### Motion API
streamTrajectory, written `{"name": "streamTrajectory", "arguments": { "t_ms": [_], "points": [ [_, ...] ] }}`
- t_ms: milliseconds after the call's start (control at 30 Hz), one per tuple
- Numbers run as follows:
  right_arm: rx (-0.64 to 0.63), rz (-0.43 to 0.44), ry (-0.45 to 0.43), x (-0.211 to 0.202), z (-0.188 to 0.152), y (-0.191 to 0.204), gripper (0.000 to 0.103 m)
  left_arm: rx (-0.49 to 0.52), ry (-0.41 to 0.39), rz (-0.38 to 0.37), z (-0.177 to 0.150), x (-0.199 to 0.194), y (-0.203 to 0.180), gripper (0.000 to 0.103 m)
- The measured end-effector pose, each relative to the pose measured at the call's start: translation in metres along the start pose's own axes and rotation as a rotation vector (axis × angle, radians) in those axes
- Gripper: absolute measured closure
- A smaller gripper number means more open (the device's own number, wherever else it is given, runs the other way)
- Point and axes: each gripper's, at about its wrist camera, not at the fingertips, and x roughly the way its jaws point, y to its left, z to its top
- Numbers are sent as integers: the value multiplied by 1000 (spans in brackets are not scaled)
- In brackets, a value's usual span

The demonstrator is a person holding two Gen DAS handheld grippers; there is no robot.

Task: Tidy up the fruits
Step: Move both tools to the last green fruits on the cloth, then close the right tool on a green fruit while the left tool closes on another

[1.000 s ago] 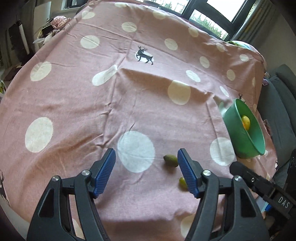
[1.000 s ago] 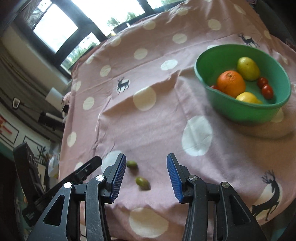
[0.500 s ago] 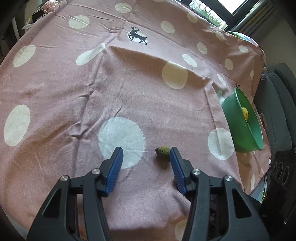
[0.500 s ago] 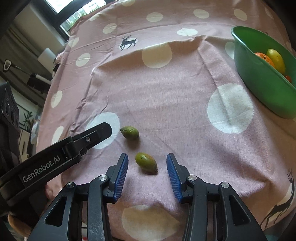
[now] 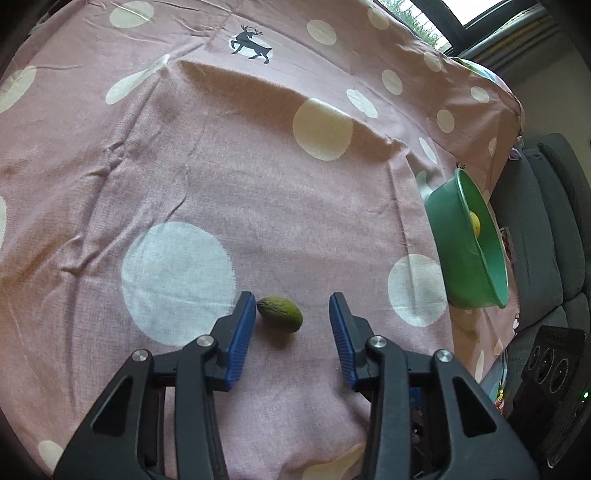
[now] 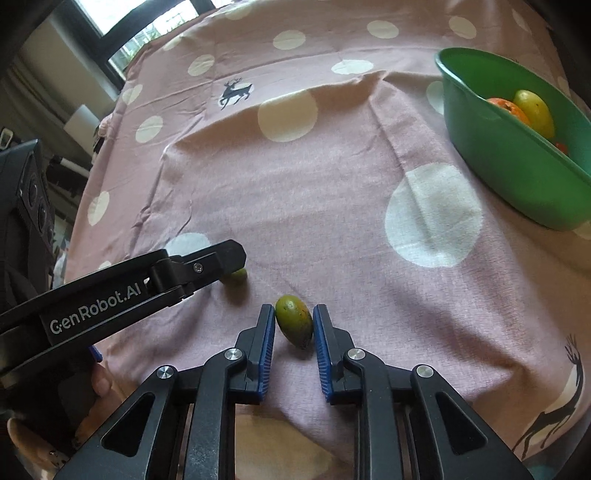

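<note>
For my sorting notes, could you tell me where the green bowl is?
The green bowl sits at the right wrist view's upper right on the spotted cloth, beyond the right gripper.

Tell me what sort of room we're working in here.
Probably a home living or dining room: a table under a pink dotted tablecloth, a grey sofa beside it, a window behind, and a green fruit bowl.

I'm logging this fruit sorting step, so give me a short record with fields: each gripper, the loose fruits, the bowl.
left gripper: jaws open, just been closing, around left green fruit, not clamped
right gripper: jaws shut on right green fruit
surface: dotted tablecloth, both fruits lying on it
green bowl: off to the right, holds an orange and a yellow fruit
</note>
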Motion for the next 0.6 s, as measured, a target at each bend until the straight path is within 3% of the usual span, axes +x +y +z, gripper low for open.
{"name": "streamTrajectory", "arguments": {
  "t_ms": [300,600],
  "points": [
    [107,34,-49,-14,4,-32,81,35,-20,72,-1,11,-10,86],
    [173,63,-89,-25,7,-52,81,95,-61,101,-6,6,-26,85]
  ]
}}
